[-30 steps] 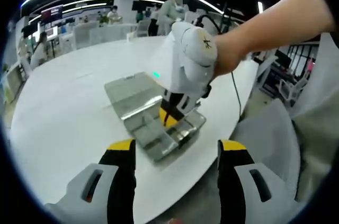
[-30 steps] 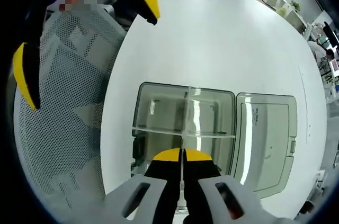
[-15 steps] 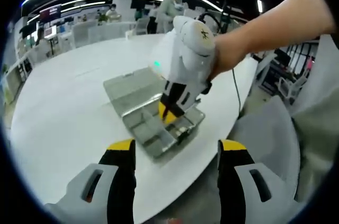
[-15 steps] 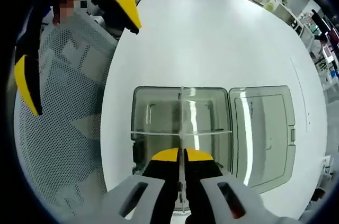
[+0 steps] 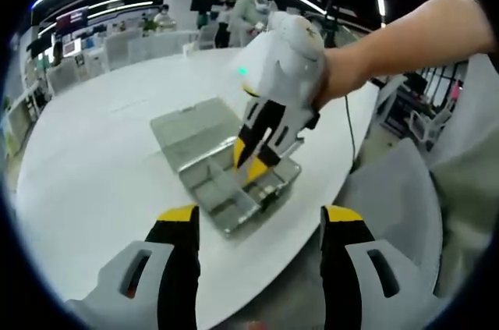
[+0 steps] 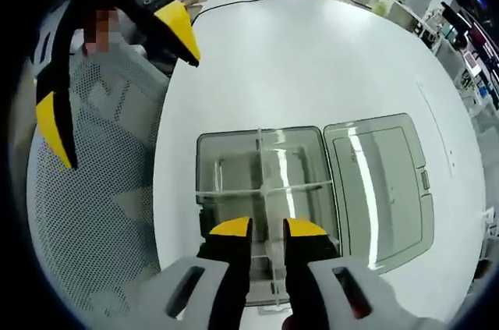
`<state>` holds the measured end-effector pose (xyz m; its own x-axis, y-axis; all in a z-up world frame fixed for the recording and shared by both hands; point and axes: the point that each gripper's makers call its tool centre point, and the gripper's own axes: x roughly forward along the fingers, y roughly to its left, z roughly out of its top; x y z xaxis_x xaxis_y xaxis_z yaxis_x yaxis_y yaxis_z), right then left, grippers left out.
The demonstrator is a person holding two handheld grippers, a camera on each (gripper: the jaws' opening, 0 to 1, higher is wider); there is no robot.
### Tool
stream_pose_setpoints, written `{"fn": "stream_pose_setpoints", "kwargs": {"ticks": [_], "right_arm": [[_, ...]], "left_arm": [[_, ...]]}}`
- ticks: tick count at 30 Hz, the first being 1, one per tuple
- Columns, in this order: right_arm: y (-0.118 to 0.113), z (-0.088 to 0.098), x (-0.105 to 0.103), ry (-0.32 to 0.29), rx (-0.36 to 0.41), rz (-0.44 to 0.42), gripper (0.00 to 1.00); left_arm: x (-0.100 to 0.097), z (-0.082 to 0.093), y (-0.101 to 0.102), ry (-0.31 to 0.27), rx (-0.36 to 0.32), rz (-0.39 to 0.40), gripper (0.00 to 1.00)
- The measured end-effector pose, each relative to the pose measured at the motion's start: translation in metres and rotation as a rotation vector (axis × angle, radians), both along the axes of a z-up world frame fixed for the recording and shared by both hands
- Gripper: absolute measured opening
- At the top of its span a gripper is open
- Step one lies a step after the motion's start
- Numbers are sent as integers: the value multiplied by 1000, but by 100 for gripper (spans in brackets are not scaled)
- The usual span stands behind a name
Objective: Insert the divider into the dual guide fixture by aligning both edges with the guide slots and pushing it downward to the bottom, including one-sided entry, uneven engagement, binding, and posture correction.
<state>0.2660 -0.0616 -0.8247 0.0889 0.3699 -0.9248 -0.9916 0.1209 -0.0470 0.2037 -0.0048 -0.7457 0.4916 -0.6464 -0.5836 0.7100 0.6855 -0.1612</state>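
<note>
Jaws apart above divider [image 6: 263, 189]

One clear plastic compartment box [image 6: 234, 182] lies on the single round white worktop [image 6: 312, 57], its one hinged lid [image 6: 382, 182] opened flat beside it. Two thin clear dividers [image 6: 265, 188] cross inside it, making four compartments. One grey mesh chair [image 6: 86, 213] stands at the worktop's edge.

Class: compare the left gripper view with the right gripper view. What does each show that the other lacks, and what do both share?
Left gripper view: a person's bare forearm holding the right hand-held gripper above the box.

Right gripper view: the clear divider crossing inside the box, seen from above, and a mesh chair.

Both: the clear box with its open lid on the white table.
</note>
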Motion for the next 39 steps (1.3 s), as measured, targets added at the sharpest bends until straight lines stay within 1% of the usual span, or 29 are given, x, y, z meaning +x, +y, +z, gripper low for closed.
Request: {"fn": "stream_pose_setpoints", "kwargs": {"ticks": [2, 5, 6, 7, 8, 15, 18, 23, 33, 35, 39], "right_arm": [[1, 3, 0, 4, 29, -16, 13], [0, 6, -1, 4, 51, -26, 14], [2, 7, -3, 12, 80, -37, 14], [2, 8, -4, 27, 98, -61, 15], [1, 8, -3, 28, 112, -76, 17], [-9, 9, -4, 17, 153, -120, 20], [-11, 14, -6, 15, 192, -154, 21], [-15, 22, -10, 6, 235, -186, 25], [-26, 31, -17, -10, 291, -233, 31], [-27, 33, -19, -7, 317, -258, 32], [-29, 35, -24, 0, 348, -283, 37]], "left_arm": [[0, 0, 0, 0, 2, -1, 61], [2, -1, 1, 2, 9, -3, 61], [3, -1, 2, 4, 12, -2, 61], [3, -1, 2, 4, 13, -2, 61], [4, -2, 3, 7, 14, 0, 61], [6, -5, 2, 18, 30, -8, 61], [7, -9, 4, 27, 36, -10, 62], [7, -14, 5, 46, 46, -10, 62], [11, -19, 6, 67, 60, -12, 62], [11, -21, 7, 72, 63, -12, 62], [11, -24, 7, 86, 64, -6, 63]]}}
